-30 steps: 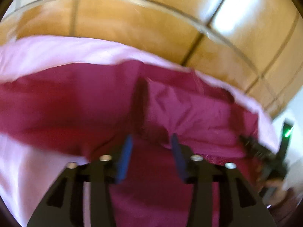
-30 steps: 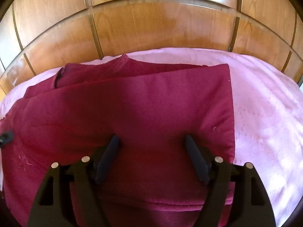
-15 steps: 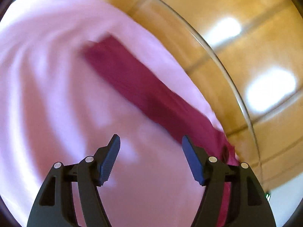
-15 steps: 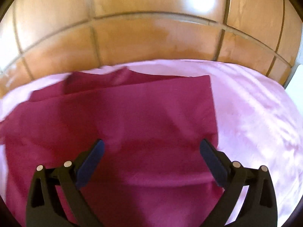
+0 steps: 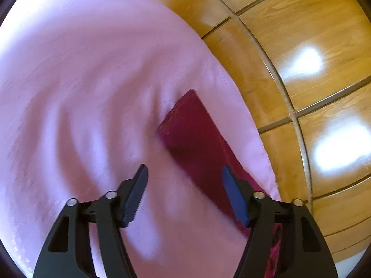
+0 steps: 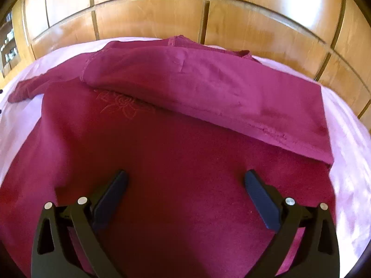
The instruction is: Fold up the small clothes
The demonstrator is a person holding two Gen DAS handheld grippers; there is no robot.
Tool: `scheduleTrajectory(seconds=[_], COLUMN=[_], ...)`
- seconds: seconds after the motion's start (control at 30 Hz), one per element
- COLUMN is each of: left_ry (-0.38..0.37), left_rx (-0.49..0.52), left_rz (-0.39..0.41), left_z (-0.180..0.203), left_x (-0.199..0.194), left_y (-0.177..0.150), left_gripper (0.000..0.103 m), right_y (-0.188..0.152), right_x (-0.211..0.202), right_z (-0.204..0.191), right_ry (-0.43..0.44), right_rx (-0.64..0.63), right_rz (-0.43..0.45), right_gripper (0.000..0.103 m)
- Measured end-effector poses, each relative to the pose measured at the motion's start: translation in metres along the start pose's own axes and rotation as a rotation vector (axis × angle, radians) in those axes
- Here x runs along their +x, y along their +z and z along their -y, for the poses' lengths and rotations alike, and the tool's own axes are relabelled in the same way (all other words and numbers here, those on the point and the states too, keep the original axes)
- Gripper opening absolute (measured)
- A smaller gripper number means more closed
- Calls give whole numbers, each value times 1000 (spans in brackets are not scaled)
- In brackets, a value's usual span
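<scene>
A dark red garment [image 6: 176, 143] lies spread on a pink sheet [image 6: 347, 162], its far side folded over toward me with a rose embroidery [image 6: 120, 104] showing below the fold. My right gripper [image 6: 184, 180] hovers over the garment's near half, jaws wide open and empty. In the left wrist view only a narrow sleeve of the garment [image 5: 194, 134] shows, stretched along the sheet's right edge. My left gripper [image 5: 184, 176] hangs above the pink sheet [image 5: 81, 92] beside that sleeve, its jaws closing a little with nothing between them.
Glossy wooden panels [image 6: 150, 14] rise behind the pink surface in both views. A glass rim [image 5: 278, 81] curves along the panels in the left wrist view. A dim shelf [image 6: 9, 44] shows at the far left.
My left gripper let go of the red cloth, swung off over the pink sheet and rolled; now only the sleeve shows. My right gripper opened wide and drew back over the garment.
</scene>
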State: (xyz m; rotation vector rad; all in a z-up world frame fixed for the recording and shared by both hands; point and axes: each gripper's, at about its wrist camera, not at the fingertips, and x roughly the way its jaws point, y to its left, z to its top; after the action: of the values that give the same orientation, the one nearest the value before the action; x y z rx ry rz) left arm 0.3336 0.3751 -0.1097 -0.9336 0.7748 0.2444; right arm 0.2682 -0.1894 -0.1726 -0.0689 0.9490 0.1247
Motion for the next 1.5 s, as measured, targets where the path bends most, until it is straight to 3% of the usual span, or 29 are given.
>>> scheduleTrajectory(seconds=[0.17, 0.23, 0.3, 0.37, 0.5, 0.63, 0.73, 0.87, 1.0, 1.07, 1.1, 1.13, 1.23, 1.3, 1.4, 1.5], left_ry=[127, 150, 126, 82, -73, -221, -310, -322, -278, -242, -246, -253, -263, -267, -265, -245], left_rx=[18, 21, 30, 76, 199, 372, 501, 623, 697, 731, 744, 752, 765, 766, 753, 756], left_rz=[10, 14, 21, 59, 64, 34, -31, -140, -250, -258, -259, -259, -223, -193, -187, -200], left_z=[8, 9, 13, 28, 79, 143, 190, 223, 231, 233, 232, 231, 226, 220, 201, 185], left_x=[29, 37, 37, 29, 11, -5, -4, 23, 58, 68, 67, 65, 50, 38, 27, 25], left_y=[14, 15, 14, 8, -16, -65, -124, -197, -255, -270, -275, -276, -274, -274, -277, -286], left_gripper=[58, 25, 7, 6, 6, 6, 6, 6, 6, 7, 8, 16, 41, 48, 48, 48], right_y=[2, 0, -6, -6, -6, -6, -6, -5, -2, 2, 5, 7, 26, 39, 60, 79], right_x=[3, 1, -2, -2, -1, -1, -1, -2, -3, -8, -12, -15, -23, -22, -13, 1], right_z=[4, 0, -2, -1, 0, 0, 0, 1, 4, 8, 11, 13, 16, 12, -6, -36], right_ry=[5, 6, 9, 11, 15, 16, 16, 23, 42, 65, 101, 131, 294, 390, 529, 559], right_rx=[7, 8, 11, 13, 15, 15, 15, 21, 36, 63, 92, 113, 215, 257, 306, 304], right_rz=[6, 9, 13, 14, 15, 15, 15, 15, 10, 9, 14, 19, 35, 35, 17, -7], right_gripper=[101, 101, 101, 101, 101, 101, 101, 101, 101, 96, 88, 79, 64, 63, 63, 64])
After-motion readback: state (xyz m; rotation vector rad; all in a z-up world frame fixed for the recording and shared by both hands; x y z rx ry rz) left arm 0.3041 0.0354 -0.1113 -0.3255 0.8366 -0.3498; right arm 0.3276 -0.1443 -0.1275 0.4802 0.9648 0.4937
